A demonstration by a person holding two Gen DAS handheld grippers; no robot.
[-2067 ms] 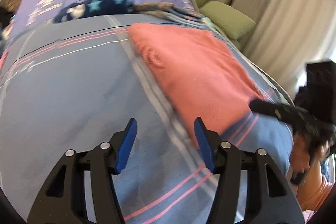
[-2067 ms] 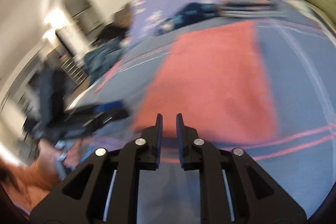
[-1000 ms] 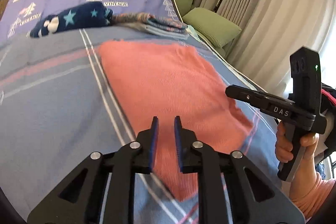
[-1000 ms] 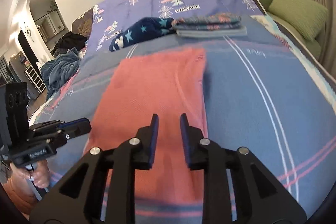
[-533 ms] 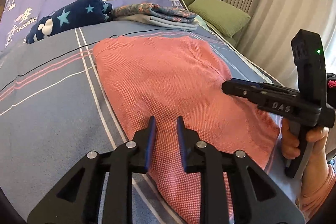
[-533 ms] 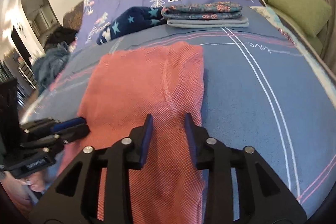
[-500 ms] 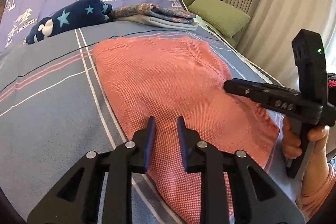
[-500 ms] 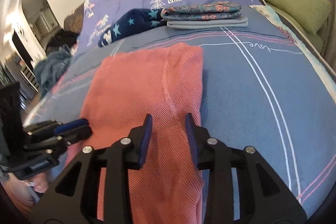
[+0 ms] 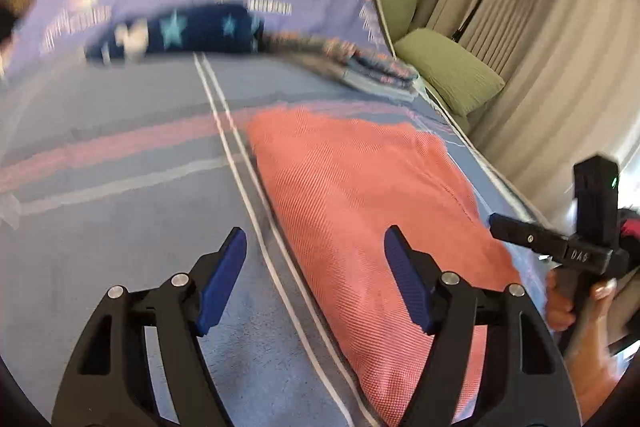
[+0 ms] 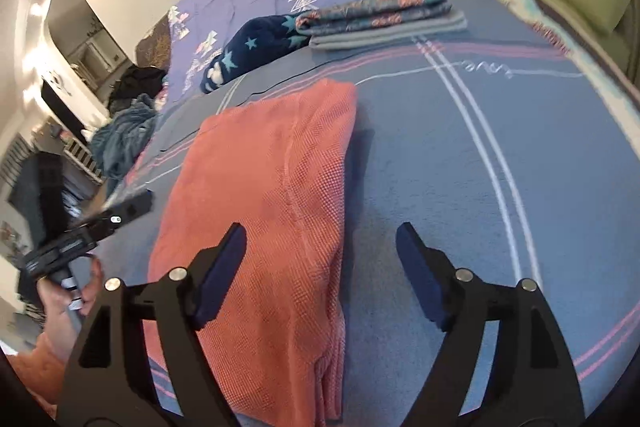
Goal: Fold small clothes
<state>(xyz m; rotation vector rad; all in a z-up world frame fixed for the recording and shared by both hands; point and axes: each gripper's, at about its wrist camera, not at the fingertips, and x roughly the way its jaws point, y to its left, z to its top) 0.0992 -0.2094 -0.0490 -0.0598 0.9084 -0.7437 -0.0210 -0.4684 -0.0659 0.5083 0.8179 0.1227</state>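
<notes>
A coral knitted garment (image 9: 360,195) lies folded flat on the blue striped bedspread (image 9: 120,207). My left gripper (image 9: 316,267) hovers over its near left edge; its jaws are opening, and nothing is pressed between the blue pads (image 9: 224,275). In the right wrist view, the right gripper (image 10: 320,259) stands over the same garment (image 10: 272,187) at its right edge, jaws opening wide with only the cloth's edge below the gap. Each view shows the other gripper held in a hand: the right (image 9: 560,247) and the left (image 10: 88,227).
A stack of folded floral clothes (image 10: 380,15) and a navy star-print garment (image 10: 256,47) lie at the far side of the bed. Green pillows (image 9: 448,75) and curtains (image 9: 540,67) stand to the right. A heap of dark clothes (image 10: 128,131) lies off the bed's left side.
Both grippers went from nearly shut to wide open. The left one slid toward the garment's left edge, the right one toward its right edge. The garment stays flat.
</notes>
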